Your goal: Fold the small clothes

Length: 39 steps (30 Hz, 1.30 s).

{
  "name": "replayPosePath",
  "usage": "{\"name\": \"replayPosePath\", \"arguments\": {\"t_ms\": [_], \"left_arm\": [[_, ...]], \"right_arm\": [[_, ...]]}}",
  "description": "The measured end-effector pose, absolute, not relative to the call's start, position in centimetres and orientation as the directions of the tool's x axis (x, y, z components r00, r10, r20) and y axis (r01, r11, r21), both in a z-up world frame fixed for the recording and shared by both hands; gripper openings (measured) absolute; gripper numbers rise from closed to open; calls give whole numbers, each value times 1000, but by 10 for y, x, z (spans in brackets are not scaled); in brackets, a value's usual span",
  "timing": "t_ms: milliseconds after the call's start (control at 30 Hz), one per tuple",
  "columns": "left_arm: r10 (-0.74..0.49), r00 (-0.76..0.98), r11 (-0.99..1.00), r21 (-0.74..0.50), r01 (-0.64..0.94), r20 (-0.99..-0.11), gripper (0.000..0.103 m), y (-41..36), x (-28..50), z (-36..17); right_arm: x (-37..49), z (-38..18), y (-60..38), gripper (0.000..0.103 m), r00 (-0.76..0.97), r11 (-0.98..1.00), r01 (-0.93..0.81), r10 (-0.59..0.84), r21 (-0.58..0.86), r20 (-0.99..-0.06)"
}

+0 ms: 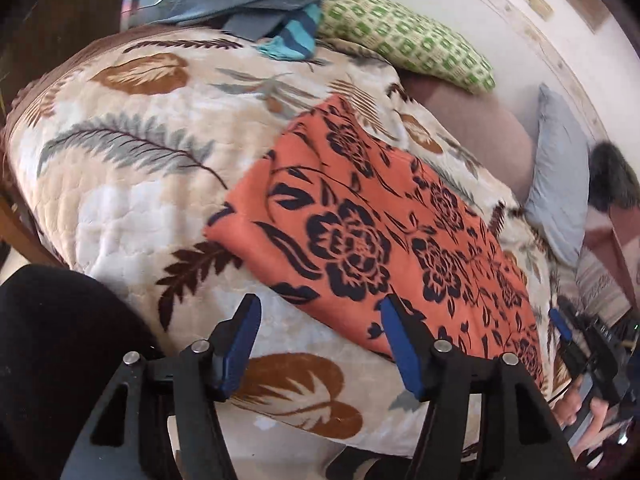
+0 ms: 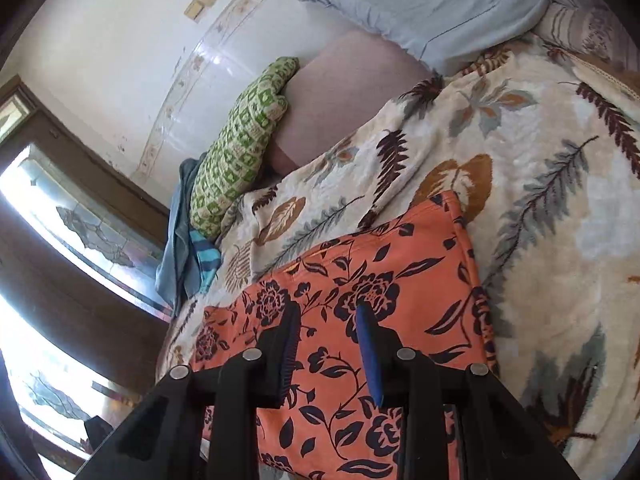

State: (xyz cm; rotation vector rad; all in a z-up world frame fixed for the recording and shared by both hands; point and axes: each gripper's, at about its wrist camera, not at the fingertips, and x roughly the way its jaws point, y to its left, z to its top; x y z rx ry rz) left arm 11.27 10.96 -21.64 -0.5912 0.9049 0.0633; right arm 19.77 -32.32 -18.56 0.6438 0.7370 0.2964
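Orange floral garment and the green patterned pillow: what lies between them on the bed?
Only bare leaf-print blanket separates the orange floral garment from the green patterned pillow; nothing else lies there. The right wrist view shows it best.

Matt, smooth orange floral cloth lies on a plush quilted leaf-print blanket; beyond it, a woven green-checked pillow.

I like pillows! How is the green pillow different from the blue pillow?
The green pillow has a checked pattern of little squares; the blue pillow is plain. The green pillow has clothes heaped beside it; the blue pillow has none. Both lie at the far side of the bed near the wall.
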Motion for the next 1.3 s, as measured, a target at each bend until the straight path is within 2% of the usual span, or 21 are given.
{"name": "replayPosePath", "arguments": {"t_ms": [167,433,500,600,733,800,900,933,1000,1067,1300], "left_arm": [[-291,623,743,-581,-331,-726,71,126,120,-237],[-340,661,675,-663,-323,-669,68,131,155,-254],[-351,660,681,-665,-307,-664,43,131,161,-257],[-360,666,701,-661,-270,-654,24,129,168,-258],[-364,680,706,-665,-245,-637,22,127,173,-258],[-358,678,693,-669,-269,-643,40,130,174,-264],[-349,675,708,-655,-265,-650,40,127,176,-262],[-344,668,721,-641,-262,-660,38,125,178,-260],[-340,660,742,-622,-250,-670,22,123,181,-255],[-325,659,775,-590,-226,-679,17,118,183,-246],[-288,697,900,-435,-37,-656,14,72,185,-188]], "right_arm": [[205,-204,-275,32,640,834,-90,467,544,-610],[211,-234,-241,31,567,890,-126,426,437,-705],[212,-234,-242,31,566,886,-124,432,446,-702],[214,-236,-244,32,561,878,-117,445,465,-699],[218,-239,-243,32,556,877,-112,445,467,-702],[219,-239,-242,32,555,878,-113,444,464,-703],[220,-239,-242,32,554,875,-113,448,470,-702],[221,-239,-243,32,552,873,-112,451,474,-701],[221,-239,-243,32,551,870,-111,457,481,-699],[221,-238,-244,32,552,866,-109,461,488,-695],[213,-220,-271,32,628,838,-64,456,542,-631]]}}
